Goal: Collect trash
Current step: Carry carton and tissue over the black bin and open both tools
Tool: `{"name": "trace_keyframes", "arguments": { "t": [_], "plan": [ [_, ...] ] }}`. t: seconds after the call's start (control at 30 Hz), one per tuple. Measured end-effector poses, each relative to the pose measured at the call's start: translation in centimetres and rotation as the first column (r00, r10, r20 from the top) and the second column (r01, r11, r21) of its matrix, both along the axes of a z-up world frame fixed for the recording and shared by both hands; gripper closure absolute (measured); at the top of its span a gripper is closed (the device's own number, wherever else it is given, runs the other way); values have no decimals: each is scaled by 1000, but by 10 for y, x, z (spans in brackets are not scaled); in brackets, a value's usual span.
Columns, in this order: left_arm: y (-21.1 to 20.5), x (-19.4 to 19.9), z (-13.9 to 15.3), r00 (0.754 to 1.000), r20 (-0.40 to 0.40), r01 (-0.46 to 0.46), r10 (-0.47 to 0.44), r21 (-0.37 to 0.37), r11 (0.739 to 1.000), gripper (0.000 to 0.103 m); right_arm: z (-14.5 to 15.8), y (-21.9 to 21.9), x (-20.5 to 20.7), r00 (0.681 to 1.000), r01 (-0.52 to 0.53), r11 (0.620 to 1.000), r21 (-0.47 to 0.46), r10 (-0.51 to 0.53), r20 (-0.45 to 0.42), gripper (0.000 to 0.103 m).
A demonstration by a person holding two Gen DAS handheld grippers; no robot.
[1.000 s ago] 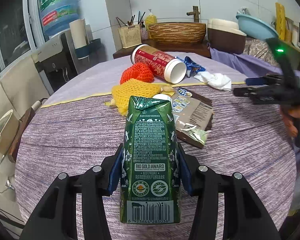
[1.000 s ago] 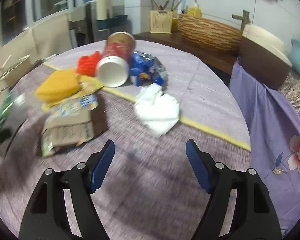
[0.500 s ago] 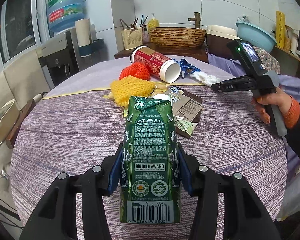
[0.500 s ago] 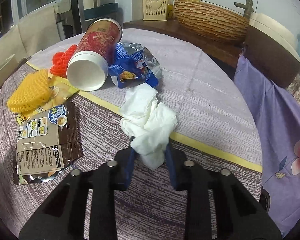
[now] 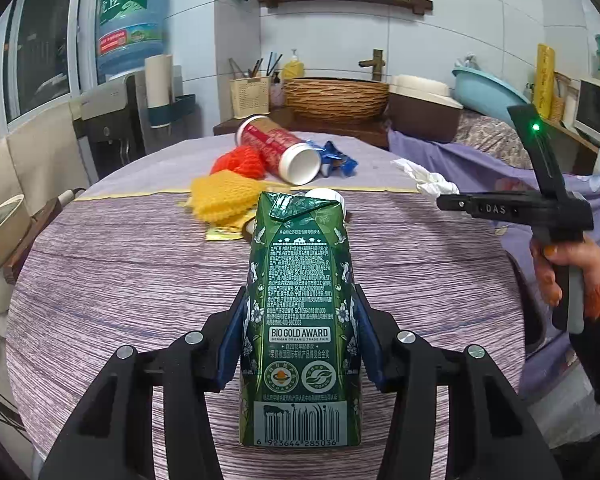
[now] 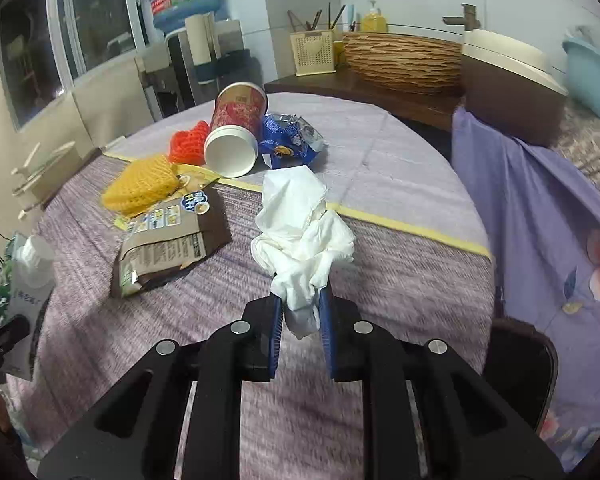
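Left gripper [image 5: 298, 336] pinched a green carton [image 5: 300, 320] upright w/ long axis vertical, while right gripper [image 6: 300, 320], jaws just closed on a crumpled white tissue [image 6: 300, 232], held it above the table [image 6: 380, 272], remaining trash lying beyond, nearer left.

A green carton [image 5: 300, 308] stands upright, clamped at its sides. A crumpled white tissue [image 6: 300, 236] hangs pinched at its lower end. A red cup [image 6: 236, 136], blue wrapper [image 6: 290, 138], brown packet [image 6: 168, 240] and two foam nets lie mid-tabletop.

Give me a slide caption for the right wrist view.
Right gripper shut on a crumpled white tissue over a round table still littered with wrappers and a tipped cup.
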State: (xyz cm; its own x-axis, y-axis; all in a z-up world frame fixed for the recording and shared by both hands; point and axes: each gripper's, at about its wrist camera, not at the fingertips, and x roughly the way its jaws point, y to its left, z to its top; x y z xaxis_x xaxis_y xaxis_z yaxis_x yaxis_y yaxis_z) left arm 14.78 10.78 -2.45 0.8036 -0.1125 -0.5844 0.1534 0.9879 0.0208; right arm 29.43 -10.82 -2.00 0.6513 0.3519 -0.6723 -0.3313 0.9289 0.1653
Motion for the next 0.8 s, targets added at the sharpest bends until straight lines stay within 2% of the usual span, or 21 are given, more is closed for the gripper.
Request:
{"name": "trace_keyframes", "arguments": {
  "t": [0.1, 0.23, 0.37, 0.57, 0.8],
  "plan": [
    [-18, -6, 2, 1000, 19, 22, -22, -1, 1000, 54, 3, -18, -27, 999, 40, 999, 5, -40, 30, 85],
    [-44, -11, 1, 997, 19, 74, -73, -31, 997, 54, 1, -43, -70, 987, 126, 989, -74, -117, 112, 85],
    [-75, -13, -2, 991, 14, 132, -132, -44, 990, 54, -4, -75, -98, 976, 185, 980, -79, -174, 128, 85],
    [-125, -12, -7, 974, 11, 229, -228, -60, 972, 54, -20, -128, -132, 951, 299, 953, -43, -295, 89, 85],
    [-194, -11, -14, 932, -2, 361, -362, -56, 931, 54, -39, -182, -156, 911, 410, 911, -37, -408, 54, 85]
  ]
}}
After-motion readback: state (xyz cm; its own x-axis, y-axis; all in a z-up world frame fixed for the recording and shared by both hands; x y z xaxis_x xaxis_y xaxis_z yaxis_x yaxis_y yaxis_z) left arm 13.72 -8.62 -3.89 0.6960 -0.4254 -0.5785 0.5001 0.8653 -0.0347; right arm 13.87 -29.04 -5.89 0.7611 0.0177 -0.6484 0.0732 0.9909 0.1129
